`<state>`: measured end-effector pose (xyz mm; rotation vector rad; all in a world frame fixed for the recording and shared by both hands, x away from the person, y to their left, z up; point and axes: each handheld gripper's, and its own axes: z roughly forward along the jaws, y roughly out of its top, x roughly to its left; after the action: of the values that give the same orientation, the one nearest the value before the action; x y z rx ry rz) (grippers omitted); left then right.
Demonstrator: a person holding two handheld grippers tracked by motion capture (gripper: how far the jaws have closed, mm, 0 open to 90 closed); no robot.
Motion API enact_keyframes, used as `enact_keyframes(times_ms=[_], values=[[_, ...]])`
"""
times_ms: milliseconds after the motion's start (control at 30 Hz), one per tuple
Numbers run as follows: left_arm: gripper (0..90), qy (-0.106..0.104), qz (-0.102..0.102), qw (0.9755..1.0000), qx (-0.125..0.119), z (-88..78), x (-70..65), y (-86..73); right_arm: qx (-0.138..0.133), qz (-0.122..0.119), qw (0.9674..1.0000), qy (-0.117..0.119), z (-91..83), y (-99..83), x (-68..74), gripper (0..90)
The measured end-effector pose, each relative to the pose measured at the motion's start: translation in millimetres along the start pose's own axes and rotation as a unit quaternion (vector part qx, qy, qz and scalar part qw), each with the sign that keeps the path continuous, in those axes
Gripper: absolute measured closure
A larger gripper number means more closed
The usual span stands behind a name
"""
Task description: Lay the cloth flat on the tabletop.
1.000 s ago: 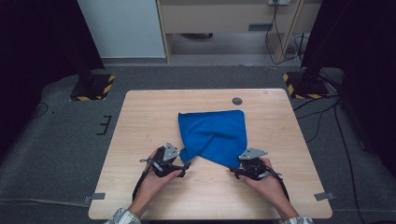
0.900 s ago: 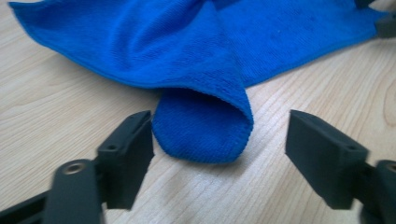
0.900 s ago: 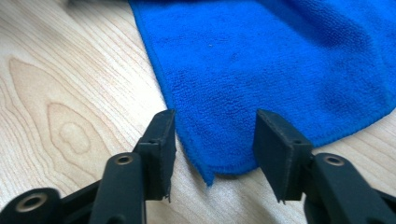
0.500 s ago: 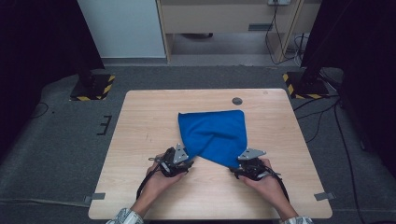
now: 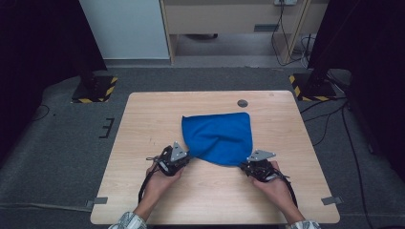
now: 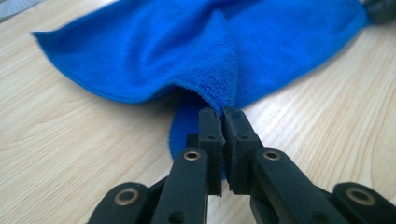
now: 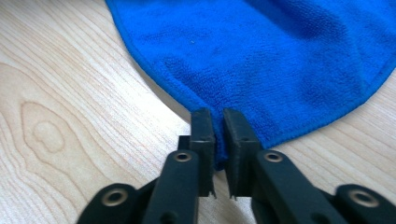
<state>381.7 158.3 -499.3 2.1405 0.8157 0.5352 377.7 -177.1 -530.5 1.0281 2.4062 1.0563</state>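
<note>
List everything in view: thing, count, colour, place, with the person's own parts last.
Cloth: one, blue, on the middle of the table, its two near corners pinched.
Table: one, light wood, centre of the high view.
Round insert: one, dark grey, in the tabletop beyond the cloth.
Stand bases: two, black with yellow stripes, on the floor at the table's far corners.
Cabinet: one, beige, against the far wall.
Cables: several, black, on the floor to the right.
Left gripper: one, black, shut on the cloth's near left corner.
Right gripper: one, black, shut on the cloth's near right corner.
Hands: two, each holding a gripper at the table's near edge.
</note>
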Motion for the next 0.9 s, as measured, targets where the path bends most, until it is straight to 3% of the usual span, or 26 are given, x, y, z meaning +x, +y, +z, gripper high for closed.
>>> enact_keyframes(times_ms=[167,300,400,533,733,900], values=[[83.8,0.002,-0.039,0.9992,-0.013,-3.1,9.9,-4.0,-0.006,0.004,1.0,0.0,-3.8,0.7,-1.7,86.3],[86.1,0.013,-0.056,0.9983,-0.004,-2.0,18.0,-8.5,-0.012,0.009,0.9999,0.003,-9.8,1.6,-5.4,87.0],[87.4,0.009,-0.072,0.9974,-0.002,-2.1,23.0,-11.5,-0.015,0.012,0.9998,0.005,-14.7,1.1,-7.0,87.3],[87.5,0.01,-0.074,0.9972,0.0,-2.5,24.5,-12.4,-0.021,0.016,0.9996,0.003,-22.5,0.7,-10.8,87.4],[85.8,0.015,-0.076,0.9964,0.035,6.1,28.3,-20.8,-0.021,0.021,0.9996,-0.001,-27.5,-2.7,-16.1,87.5],[71.8,0.015,-0.085,0.9959,0.028,2.6,31.3,-25.2,-0.021,0.021,0.9996,0.003,-25.8,-2.8,-16.4,87.5]])
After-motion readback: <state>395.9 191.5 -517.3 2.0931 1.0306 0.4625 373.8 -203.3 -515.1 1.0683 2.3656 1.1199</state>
